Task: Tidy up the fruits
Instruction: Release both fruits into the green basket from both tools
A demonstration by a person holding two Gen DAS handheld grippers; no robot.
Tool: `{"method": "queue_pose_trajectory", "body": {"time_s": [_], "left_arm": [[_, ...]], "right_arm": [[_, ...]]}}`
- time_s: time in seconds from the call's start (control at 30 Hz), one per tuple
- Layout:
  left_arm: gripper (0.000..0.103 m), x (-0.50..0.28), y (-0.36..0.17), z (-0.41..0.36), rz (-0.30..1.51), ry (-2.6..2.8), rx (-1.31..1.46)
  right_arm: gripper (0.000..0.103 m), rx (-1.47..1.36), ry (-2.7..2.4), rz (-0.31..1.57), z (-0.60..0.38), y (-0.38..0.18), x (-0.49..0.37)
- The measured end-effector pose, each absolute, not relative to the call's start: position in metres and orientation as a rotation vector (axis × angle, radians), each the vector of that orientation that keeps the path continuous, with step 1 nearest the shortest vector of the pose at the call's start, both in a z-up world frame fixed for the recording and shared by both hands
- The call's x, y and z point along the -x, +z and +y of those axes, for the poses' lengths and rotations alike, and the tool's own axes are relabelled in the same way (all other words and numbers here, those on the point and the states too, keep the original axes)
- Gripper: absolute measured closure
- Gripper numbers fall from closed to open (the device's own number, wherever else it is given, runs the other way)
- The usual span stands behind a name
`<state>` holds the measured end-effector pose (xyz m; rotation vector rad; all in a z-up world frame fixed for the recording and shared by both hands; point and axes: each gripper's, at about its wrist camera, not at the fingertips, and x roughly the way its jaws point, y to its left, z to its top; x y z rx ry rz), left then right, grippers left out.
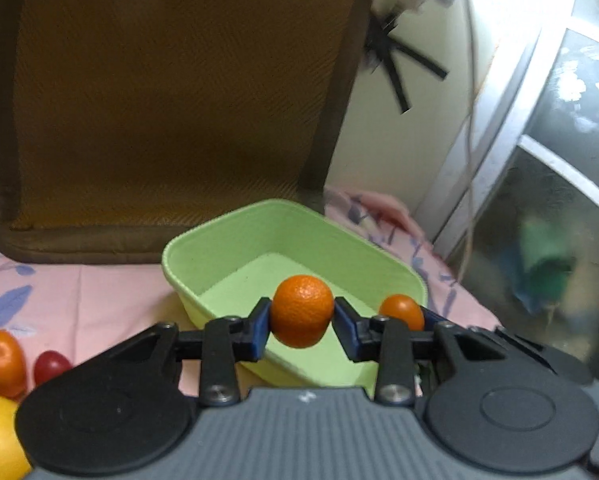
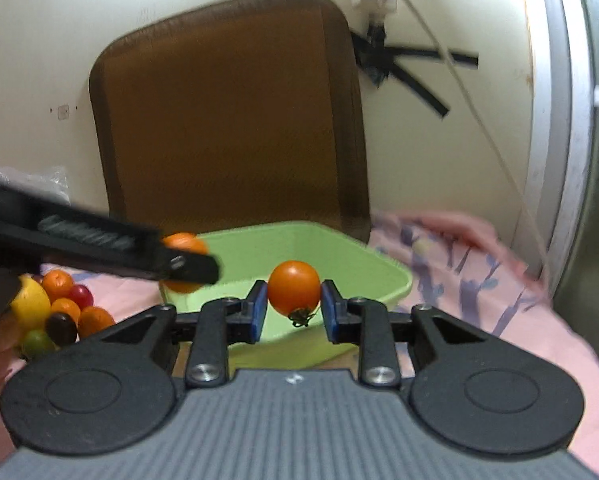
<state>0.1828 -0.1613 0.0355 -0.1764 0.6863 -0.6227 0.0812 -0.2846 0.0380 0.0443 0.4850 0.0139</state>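
My left claw is clamped on a small orange, its blue pads pressing the fruit from both sides at the centre of the left wrist frame. The orange hangs over the near part of the green tub, which sits on a pink flowered cloth. Just right of it in that frame I see an orange tomato between dark fingers.

My right claw grips that tomato, stem end turned down, at the centre of the right wrist frame, over the near rim of the same tub. The left claw shows here too, reaching in from the left edge with the orange at its tip, above the tub's left corner.

The rest of the fruit lies in a heap at the lower left of the right wrist frame, beside the tub: a lemon, small oranges, red, dark and green grapes or cherry tomatoes; I cannot tell which. Behind the tub a brown cushion leans upright against the wall.
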Motion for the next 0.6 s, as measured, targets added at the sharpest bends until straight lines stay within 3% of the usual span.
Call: {"method": "queue_pose_trajectory", "body": {"time_s": [0.07,0.13,0.33,0.6], "left_arm": [[0.064,-0.184,0.032,-0.167,0.681,-0.622,0.16],[0.058,-0.182,0.032,-0.168,0.674,-0.613,0.157],[0.056,-0.155,0.055,-0.129,0.611,-0.616,0.254],[0.055,-0.087,0.061,0.013,0.542,-0.382,0.29]], "right_arm": [[0.066,-0.023,0.019,0.477,-0.283,0.035,-0.076],[0.05,-0.021,0.024,0.467,-0.282,0.035,-0.072],[0.05,-0.084,0.014,0.436,-0.297,0.034,-0.066],[0.051,-0.245,0.047,0.367,-0.303,0.047,-0.051]]}}
